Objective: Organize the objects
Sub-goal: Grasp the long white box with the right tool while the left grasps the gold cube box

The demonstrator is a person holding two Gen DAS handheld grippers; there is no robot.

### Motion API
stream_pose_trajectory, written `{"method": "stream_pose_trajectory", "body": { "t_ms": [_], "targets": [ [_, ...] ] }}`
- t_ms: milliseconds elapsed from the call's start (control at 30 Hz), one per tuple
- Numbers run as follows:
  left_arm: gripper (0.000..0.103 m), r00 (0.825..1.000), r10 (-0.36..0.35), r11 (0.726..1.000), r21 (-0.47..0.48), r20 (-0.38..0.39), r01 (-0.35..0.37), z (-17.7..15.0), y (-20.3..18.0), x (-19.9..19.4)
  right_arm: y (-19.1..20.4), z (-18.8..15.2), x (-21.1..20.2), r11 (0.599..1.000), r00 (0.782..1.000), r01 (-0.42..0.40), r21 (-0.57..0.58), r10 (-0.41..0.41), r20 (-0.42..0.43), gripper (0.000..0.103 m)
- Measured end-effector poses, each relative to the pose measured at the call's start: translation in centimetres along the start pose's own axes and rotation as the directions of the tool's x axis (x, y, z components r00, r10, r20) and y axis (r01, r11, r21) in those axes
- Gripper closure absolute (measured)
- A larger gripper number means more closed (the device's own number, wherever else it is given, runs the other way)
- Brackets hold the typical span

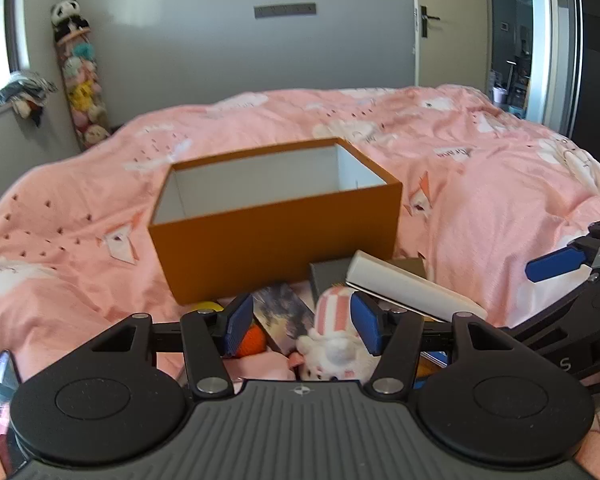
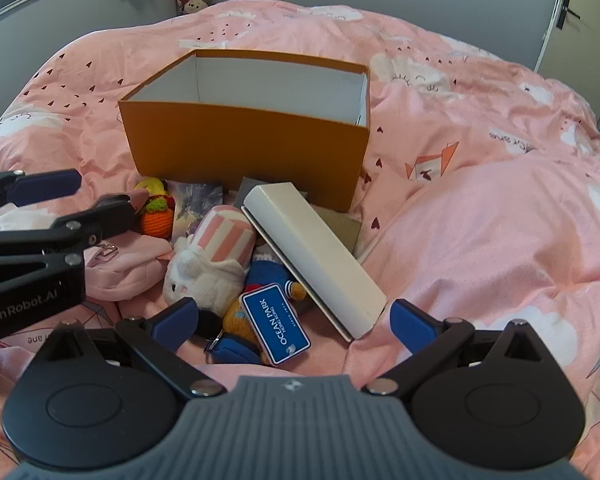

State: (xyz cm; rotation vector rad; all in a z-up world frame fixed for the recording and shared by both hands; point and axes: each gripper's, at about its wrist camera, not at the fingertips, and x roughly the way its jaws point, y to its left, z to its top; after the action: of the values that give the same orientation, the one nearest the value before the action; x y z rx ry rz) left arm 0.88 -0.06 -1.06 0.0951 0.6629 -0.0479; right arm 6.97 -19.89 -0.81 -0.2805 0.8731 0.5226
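An open orange box (image 1: pixel 276 224) (image 2: pixel 244 144) with a white inside stands on the pink bed. In front of it lies a heap: a long white box (image 2: pixel 316 256) (image 1: pixel 412 288), a white plush in a pink striped hat (image 2: pixel 216 256) (image 1: pixel 336 336), a blue plush with an "Ocean Park" tag (image 2: pixel 276 324), a crocheted orange toy (image 2: pixel 158 216), a picture pack (image 2: pixel 198 200) and a pink pouch (image 2: pixel 128 268). My left gripper (image 1: pixel 303 328) (image 2: pixel 106 196) hovers open over the heap's left side, holding nothing. My right gripper (image 2: pixel 294 322) (image 1: pixel 560 250) is open wide above the tagged plush and the white box's near end.
A flat grey box (image 2: pixel 340 224) lies under the white box, and a yellow toy (image 2: pixel 152 186) sits by the orange box. The rumpled pink duvet (image 2: pixel 480 220) bulges on the right. Beyond it are a hanging stack of plush toys (image 1: pixel 82 80), a windowsill and a door (image 1: pixel 448 20).
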Motion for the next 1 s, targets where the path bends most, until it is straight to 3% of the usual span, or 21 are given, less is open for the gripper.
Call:
{"method": "stream_pose_trajectory", "body": {
  "t_ms": [67, 233, 333, 400, 700, 933, 1000],
  "targets": [
    [0.045, 0.999, -0.044, 0.999, -0.004, -0.030, 0.044, 0.2, 0.2, 0.6, -0.3, 0.1, 0.2, 1.000, 1.000, -0.007, 0.002, 0.007, -0.006, 0.003],
    [0.056, 0.986, -0.132, 0.989, 0.059, -0.099, 0.138, 1.0, -0.3, 2.7, -1.7, 1.3, 2.1, 0.999, 0.997, -0.046, -0.010, 0.046, -0.063, 0.031],
    [0.059, 0.967, -0.207, 0.973, 0.074, -0.152, 0.220, 1.5, -0.8, 4.5, -1.9, 1.9, 4.1, 0.996, 0.993, -0.057, -0.063, 0.050, -0.109, 0.047],
    [0.059, 0.960, -0.221, 0.968, 0.082, -0.173, 0.238, 1.7, -1.0, 5.7, -2.0, 2.2, 5.4, 0.993, 0.990, -0.060, -0.099, 0.047, -0.131, 0.052],
    [0.059, 0.932, -0.263, 0.963, -0.005, -0.248, 0.270, 2.4, 0.2, 9.7, -1.2, 3.6, 9.2, 0.981, 0.987, -0.077, -0.181, 0.049, -0.152, 0.051],
    [0.059, 0.932, -0.281, 0.956, 0.016, -0.228, 0.292, 2.7, 0.1, 10.7, -0.5, 4.2, 11.1, 0.974, 0.988, -0.064, -0.216, 0.031, -0.152, 0.042],
    [0.059, 0.932, -0.284, 0.955, 0.016, -0.223, 0.295, 3.0, 0.0, 10.8, -0.9, 4.4, 11.1, 0.978, 0.987, -0.075, -0.195, 0.045, -0.152, 0.044]
  ]
}}
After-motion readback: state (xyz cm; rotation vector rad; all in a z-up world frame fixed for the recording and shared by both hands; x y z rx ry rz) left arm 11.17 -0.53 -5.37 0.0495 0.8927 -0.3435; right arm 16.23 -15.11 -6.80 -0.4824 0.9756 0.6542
